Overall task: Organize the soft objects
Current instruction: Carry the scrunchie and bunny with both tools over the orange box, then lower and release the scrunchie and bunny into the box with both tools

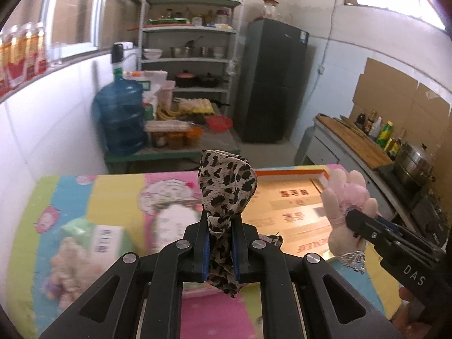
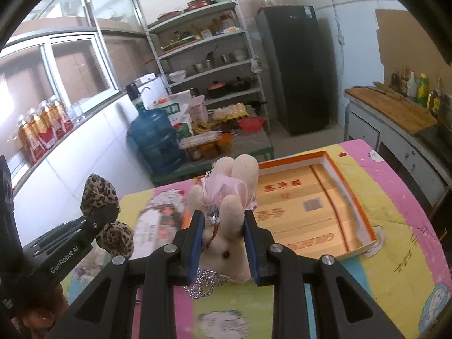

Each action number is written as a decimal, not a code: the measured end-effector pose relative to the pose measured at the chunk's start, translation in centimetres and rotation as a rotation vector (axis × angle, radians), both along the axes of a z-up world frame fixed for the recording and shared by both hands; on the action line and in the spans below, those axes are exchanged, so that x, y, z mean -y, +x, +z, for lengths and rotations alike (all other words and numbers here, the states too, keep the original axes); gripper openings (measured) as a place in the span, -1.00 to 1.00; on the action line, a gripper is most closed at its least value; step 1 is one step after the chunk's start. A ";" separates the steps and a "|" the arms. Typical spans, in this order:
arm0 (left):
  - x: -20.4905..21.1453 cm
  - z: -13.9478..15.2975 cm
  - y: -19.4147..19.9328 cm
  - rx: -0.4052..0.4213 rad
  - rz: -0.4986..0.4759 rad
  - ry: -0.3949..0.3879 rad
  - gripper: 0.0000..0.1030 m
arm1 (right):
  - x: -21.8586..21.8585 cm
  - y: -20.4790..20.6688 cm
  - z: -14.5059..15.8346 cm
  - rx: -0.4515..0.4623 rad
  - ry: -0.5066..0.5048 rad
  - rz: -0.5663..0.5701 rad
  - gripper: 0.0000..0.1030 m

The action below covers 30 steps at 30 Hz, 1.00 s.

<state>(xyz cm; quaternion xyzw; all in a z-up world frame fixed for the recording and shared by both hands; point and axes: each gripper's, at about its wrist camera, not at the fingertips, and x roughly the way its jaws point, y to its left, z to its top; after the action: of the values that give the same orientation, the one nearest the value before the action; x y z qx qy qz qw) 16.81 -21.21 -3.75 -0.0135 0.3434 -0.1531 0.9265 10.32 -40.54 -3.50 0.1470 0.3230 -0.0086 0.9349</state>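
My left gripper (image 1: 221,250) is clamped on the leopard-print scarf (image 1: 227,186). My right gripper (image 2: 223,243) pinches the plush bunny (image 2: 226,237), seemingly head-down, beside the shallow cardboard box (image 2: 364,220).

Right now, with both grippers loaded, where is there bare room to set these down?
The orange-rimmed cardboard box looks empty inside, straight ahead of the plush rabbit in the right gripper. The mat strip right of the box is bare too. It is crowded left of the leopard-print scrunchie: a fluffy toy and packet.
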 end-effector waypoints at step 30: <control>9.8 -12.1 5.7 -0.179 -0.072 0.009 -0.16 | 6.8 4.9 -10.3 -0.199 -0.010 0.027 -0.14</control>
<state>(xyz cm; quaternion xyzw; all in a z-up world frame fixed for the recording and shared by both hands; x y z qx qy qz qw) 22.51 -31.05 -15.81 -0.0105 0.4259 -0.1829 0.8860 15.21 -47.38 -13.75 0.1364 0.4162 -0.0123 0.8989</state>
